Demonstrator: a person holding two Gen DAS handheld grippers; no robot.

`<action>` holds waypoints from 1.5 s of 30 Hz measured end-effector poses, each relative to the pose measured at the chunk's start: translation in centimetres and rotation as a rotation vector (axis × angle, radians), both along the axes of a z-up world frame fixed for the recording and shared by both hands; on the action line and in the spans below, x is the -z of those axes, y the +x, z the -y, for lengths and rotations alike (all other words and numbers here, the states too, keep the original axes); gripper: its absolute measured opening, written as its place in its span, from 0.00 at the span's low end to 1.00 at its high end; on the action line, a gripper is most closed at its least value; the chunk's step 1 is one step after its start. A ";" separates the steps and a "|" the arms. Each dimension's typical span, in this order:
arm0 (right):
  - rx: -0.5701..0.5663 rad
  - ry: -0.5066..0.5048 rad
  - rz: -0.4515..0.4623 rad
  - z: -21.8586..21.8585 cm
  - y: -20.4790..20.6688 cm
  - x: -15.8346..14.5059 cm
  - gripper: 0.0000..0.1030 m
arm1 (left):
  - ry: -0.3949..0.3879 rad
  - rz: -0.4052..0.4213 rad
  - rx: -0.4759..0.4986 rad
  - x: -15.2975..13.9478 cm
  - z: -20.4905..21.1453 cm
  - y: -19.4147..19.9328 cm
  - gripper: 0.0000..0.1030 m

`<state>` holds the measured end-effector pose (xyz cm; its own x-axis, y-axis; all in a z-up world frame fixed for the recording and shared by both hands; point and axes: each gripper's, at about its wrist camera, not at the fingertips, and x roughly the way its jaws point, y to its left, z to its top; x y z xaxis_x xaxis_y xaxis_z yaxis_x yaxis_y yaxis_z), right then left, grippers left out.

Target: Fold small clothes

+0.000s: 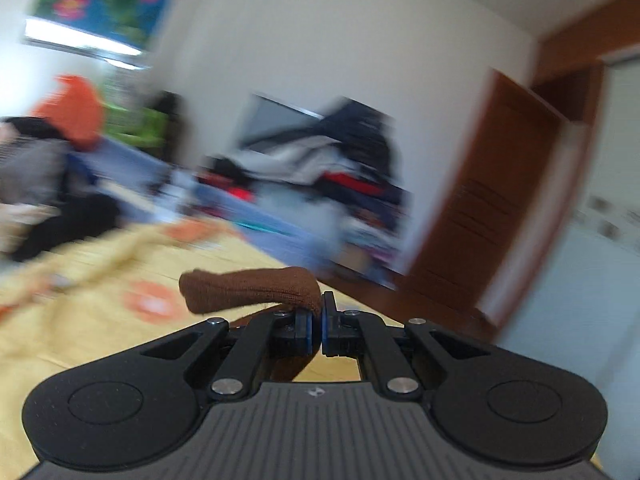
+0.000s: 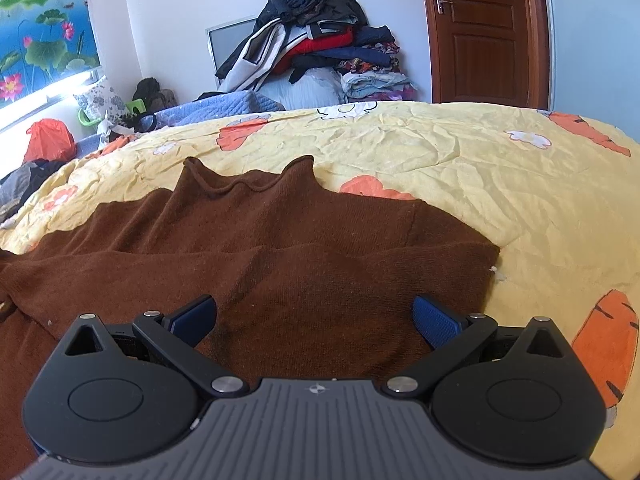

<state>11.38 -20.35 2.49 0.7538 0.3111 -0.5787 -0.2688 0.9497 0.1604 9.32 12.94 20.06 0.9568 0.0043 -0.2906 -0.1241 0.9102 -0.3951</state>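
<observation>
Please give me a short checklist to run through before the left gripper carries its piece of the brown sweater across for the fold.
1. Left gripper shut on brown sweater fabric: ok.
2. Which part it holds, likely a sleeve end: cannot tell.
3. Right gripper open above the sweater: ok.
4. Sweater body flat on yellow quilt: ok, slight ripples.
5. Collar at far edge, uncovered: ok.

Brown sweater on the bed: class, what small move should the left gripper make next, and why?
Probably carry the pinched sleeve across onto the sweater's body. The left gripper is shut on brown knit and lifted above the quilt, while the right gripper hangs open over the flat body, holding nothing.
</observation>
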 end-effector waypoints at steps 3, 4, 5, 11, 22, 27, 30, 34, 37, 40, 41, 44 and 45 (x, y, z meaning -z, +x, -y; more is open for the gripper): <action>0.003 0.023 0.000 0.3 0.0 0.0 1.00 | -0.039 -0.029 0.353 1.6 8.7 1.8 0.05; 0.005 0.032 0.000 0.4 0.0 0.0 1.00 | -0.042 -0.066 0.469 2.5 10.9 2.6 0.08; 0.007 0.043 0.000 0.6 -0.1 0.0 1.00 | -0.041 -0.119 0.562 3.3 12.6 3.4 0.11; 0.014 0.134 0.001 1.9 0.0 0.1 1.00 | -0.144 -0.146 0.457 8.1 9.6 2.3 1.00; 0.096 0.312 -0.059 4.0 -1.1 -1.4 1.00 | -0.122 -0.203 0.110 20.4 3.2 -1.7 1.00; -0.127 0.051 0.087 -3.6 -5.6 -4.5 1.00 | -0.113 -0.196 0.135 19.6 4.0 -2.1 1.00; -0.233 -0.257 0.096 -9.4 -6.3 -2.8 1.00 | -0.130 -0.188 0.132 19.5 3.8 -3.1 1.00; -0.126 -0.338 0.050 -8.4 -5.6 -0.9 0.95 | -0.162 -0.182 0.128 19.5 3.3 -3.7 1.00; 0.052 -0.137 0.029 -2.8 -6.1 -2.1 0.99 | -0.179 -0.178 0.128 19.6 3.1 -3.6 1.00; 0.140 0.064 -0.021 1.3 -6.6 -2.6 0.99 | -0.181 -0.177 0.129 19.6 3.1 -3.4 1.00; 0.142 0.132 -0.031 2.2 -6.6 -2.6 0.99 | -0.180 -0.178 0.129 19.6 3.1 -3.4 1.00; 0.146 0.351 -0.068 4.5 -6.2 -2.7 0.99 | -0.181 -0.177 0.129 19.6 3.1 -3.4 1.00; 0.149 0.386 -0.084 4.9 -5.9 -2.5 0.99 | -0.183 -0.177 0.129 19.6 3.1 -3.4 1.00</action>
